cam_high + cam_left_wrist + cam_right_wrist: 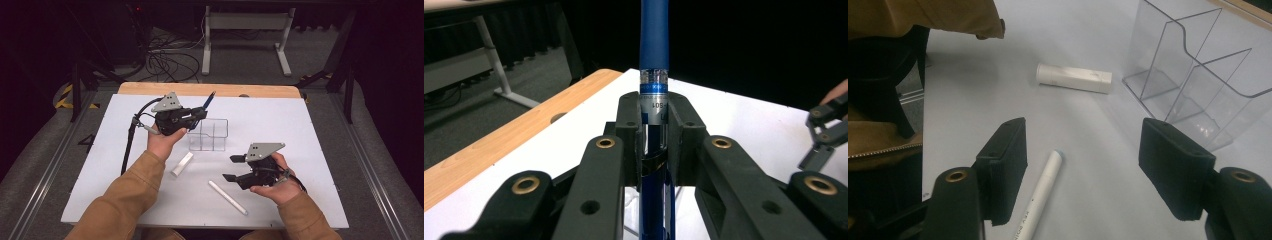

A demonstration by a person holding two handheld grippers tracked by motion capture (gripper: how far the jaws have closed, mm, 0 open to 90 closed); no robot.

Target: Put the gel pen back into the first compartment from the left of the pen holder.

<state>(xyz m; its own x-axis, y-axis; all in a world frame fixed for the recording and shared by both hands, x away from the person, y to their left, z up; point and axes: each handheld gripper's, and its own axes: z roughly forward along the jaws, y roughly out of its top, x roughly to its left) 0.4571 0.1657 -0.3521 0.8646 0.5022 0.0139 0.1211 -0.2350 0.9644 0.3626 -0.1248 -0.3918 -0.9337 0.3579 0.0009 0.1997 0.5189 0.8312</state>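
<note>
Blue pen (654, 45), pinched tight in my left tool (196, 116), up over the desk (300, 130) by the clear holder (210, 134).
I should tip the smooth, round pen straight and lower it slowly into one slot of the see-through plastic holder. My right tool (234, 168) waits half open and empty, near a thin white pen (227, 197) and a short white tube (182, 164).

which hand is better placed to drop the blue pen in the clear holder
Left. The left gripper is already shut on the blue pen and sits beside the clear holder. The right gripper is open, holds nothing, and is nearer the white pen.
</note>
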